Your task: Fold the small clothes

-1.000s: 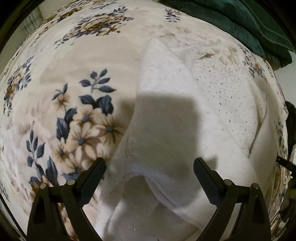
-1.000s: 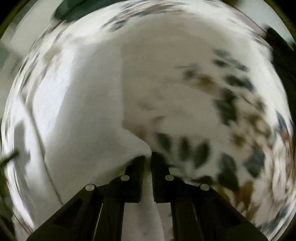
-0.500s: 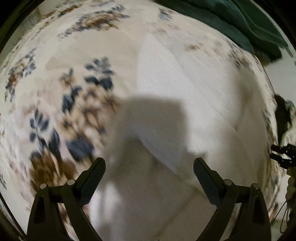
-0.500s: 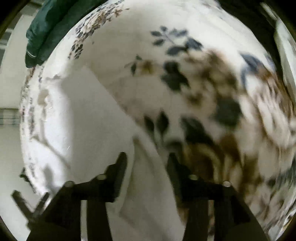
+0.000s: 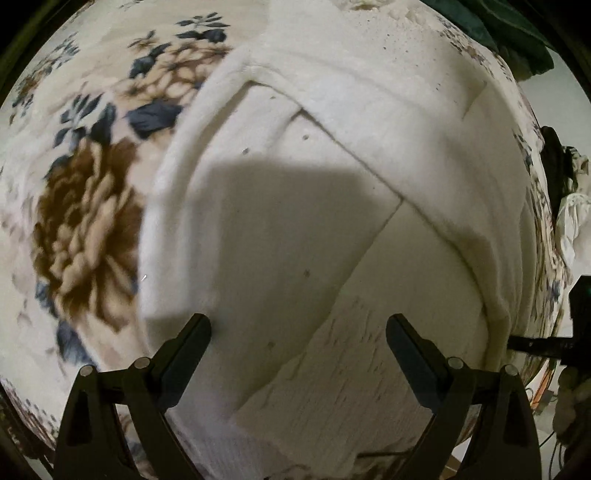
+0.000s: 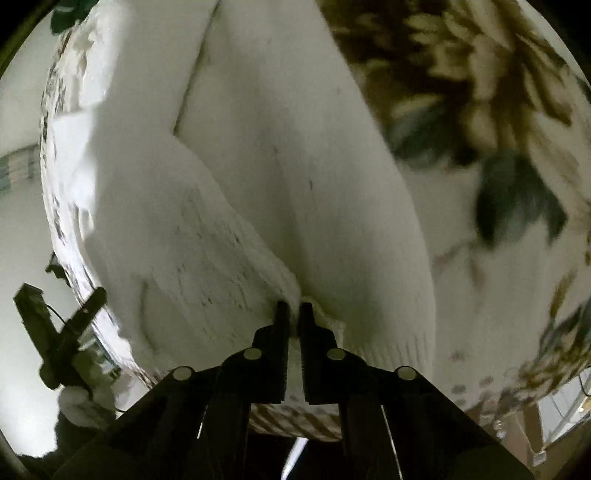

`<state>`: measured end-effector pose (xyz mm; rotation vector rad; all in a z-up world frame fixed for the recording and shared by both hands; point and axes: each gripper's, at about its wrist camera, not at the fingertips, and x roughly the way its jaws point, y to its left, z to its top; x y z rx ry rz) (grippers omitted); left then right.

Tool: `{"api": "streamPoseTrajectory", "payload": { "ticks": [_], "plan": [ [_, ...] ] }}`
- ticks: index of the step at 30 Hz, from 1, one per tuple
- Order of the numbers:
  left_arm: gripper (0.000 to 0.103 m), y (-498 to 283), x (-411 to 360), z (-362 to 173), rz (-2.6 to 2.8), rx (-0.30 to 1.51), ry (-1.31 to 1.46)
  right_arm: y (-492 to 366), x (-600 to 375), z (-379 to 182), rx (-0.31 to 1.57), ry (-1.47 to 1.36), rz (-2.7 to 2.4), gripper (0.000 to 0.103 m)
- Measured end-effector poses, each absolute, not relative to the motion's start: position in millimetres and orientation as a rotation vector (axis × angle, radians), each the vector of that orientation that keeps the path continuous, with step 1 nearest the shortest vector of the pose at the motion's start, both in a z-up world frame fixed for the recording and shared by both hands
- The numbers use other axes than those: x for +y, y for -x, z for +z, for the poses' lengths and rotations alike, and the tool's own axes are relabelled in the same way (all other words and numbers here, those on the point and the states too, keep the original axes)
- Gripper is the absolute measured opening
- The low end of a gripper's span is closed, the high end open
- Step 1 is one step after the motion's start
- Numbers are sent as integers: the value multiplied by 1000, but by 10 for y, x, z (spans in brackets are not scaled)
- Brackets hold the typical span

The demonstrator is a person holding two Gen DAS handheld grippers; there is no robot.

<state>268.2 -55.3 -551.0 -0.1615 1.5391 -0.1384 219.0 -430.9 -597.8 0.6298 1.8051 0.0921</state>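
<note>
Item: white garment (image 5: pixel 332 192), soft fleece-like fabric with a ribbed knit hem. It is laid on a floral blanket (image 5: pixel 85 221) and is seen folded over itself, with one panel crossing diagonally over another. A few small dark specks are noted on the fabric.

Left gripper (image 5: pixel 298 334): held above the garment, pointed steeply down. The jaws are spread wide and nothing is held between them; a broad shadow is cast on the cloth just beyond the fingertips.

Right gripper (image 6: pixel 294 310): pressed together on a bunched fold of the garment (image 6: pixel 295 184) at its ribbed edge. The fabric is pinched between the two pads and is drawn into creases that run toward the pinch.

Surroundings: a dark green cloth (image 5: pixel 517 33) is lodged at the far edge of the blanket. The blanket's print of brown blooms and dark blue leaves is blurred in the right wrist view (image 6: pixel 480 110). The left gripper's black frame (image 6: pixel 55 325) is visible at the lower left of that view.
</note>
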Motion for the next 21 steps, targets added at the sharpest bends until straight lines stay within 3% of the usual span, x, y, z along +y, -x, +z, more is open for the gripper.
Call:
{"api": "streamPoseTrajectory", "payload": {
  "ticks": [4, 5, 10, 11, 12, 13, 14, 16, 19, 21],
  "plan": [
    [97, -2499, -507, -5444, -139, 1540, 149, -2217, -4469, -5798, 1698, -700, 26, 52],
    [97, -2449, -497, -5447, -146, 1543, 152, -2214, -4502, -5790, 1675, -736, 32, 55],
    [96, -2288, -566, -5642, -197, 1585, 229, -2172, -4306, -6093, 1732, -850, 101, 55],
    [94, -2268, -577, -5669, -199, 1578, 245, -2148, -4229, -6149, 1740, -854, 98, 43],
    [72, -2253, -573, -5654, -195, 1552, 256, -2120, -4171, -6176, 1732, -852, 90, 31],
    [28, -2245, -564, -5630, -191, 1533, 258, -2101, -4124, -6174, 1726, -848, 81, 8],
    [11, -2242, -525, -5616, -185, 1535, 259, -2106, -4082, -6153, 1711, -856, 77, 7],
    [7, -2200, -384, -5561, -179, 1512, 291, -2053, -4084, -6073, 1701, -806, 54, 6],
    [12, -2153, -234, -5537, -189, 1532, 297, -1952, -4126, -6049, 1750, -719, 39, 7],
    [13, -2164, -193, -5432, -191, 1537, 297, -1964, -4145, -6009, 1781, -748, 42, 23]
  ]
}}
